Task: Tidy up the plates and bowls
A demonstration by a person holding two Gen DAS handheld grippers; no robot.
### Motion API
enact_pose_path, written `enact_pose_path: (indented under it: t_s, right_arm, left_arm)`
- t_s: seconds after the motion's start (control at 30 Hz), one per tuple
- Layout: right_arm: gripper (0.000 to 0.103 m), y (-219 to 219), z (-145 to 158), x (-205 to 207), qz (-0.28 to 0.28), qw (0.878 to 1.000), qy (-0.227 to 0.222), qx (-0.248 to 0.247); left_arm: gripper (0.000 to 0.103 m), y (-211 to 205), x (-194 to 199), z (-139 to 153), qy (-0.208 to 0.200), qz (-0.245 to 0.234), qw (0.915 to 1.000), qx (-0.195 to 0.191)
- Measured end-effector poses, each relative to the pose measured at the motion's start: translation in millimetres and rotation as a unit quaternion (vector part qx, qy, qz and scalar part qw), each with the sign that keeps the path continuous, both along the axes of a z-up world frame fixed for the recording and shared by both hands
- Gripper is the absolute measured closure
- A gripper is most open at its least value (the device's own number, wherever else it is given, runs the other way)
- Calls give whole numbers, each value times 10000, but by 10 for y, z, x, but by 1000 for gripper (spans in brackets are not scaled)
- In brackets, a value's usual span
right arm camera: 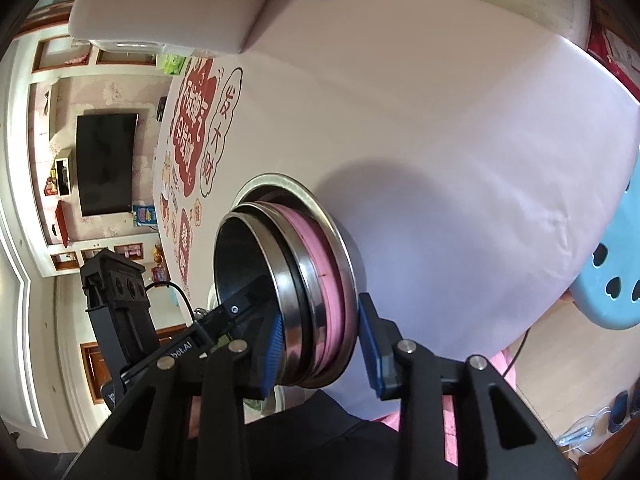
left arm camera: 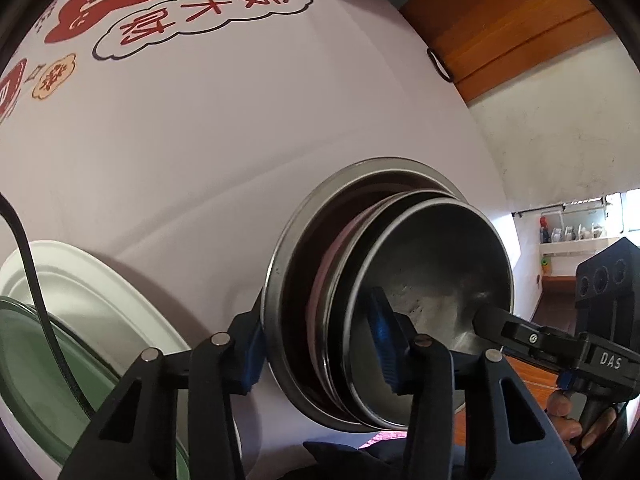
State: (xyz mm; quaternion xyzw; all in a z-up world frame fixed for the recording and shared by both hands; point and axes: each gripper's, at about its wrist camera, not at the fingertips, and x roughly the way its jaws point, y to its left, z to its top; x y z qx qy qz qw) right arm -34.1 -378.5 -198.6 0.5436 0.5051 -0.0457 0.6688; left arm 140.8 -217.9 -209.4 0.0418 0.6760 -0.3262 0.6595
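Now both grippers pinch a nested stack (left arm camera: 384, 292) of round steel bowls and a pink dish on the smooth tablecloth (left arm camera: 200, 140): left gripper (left arm camera: 320, 354), right gripper (right arm camera: 320, 344), ribbed blue pads clamping the rims.

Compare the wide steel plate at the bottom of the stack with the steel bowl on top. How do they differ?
The wide steel plate is shallow with a broad flat rim, while the steel bowl is deep with a thin rim. The plate is the widest piece and lies on the tablecloth. The bowl is narrower and sits highest, above a pink dish. Both are round, bare metal and open side up.
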Motion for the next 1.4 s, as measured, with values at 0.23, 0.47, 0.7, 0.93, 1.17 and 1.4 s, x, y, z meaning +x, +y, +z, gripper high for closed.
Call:
enact_pose_path:
  t_s: [0.23, 0.47, 0.7, 0.93, 1.17, 1.4]
  right_arm:
    - [72, -47, 91, 21, 141, 9997, 18, -215]
    - [73, -12, 249, 32, 324, 9985, -219, -390]
    - [73, 70, 507, 117, 661, 9933, -672, -670]
    - [73, 311, 718, 321, 1241, 9822, -1081, -904]
    - [73, 632, 903, 547, 1892, 9642, -1439, -1174]
    - [73, 1035, 970, 804, 2595, 9434, -1647, -1248]
  left_arm:
    - [61, 11, -63, 108, -147, -156, 9998, -53]
    - [61, 70, -118, 315, -452, -122, 9985, -269]
    - [60, 249, -178, 578, -858, 76, 9949, -525]
    - [60, 587, -199, 771, -1196, 608, 9885, -698]
    - [60, 1085, -190, 919, -1350, 1192, 9798, -874]
    - [60, 1587, -222, 953, -1431, 1811, 9688, -898]
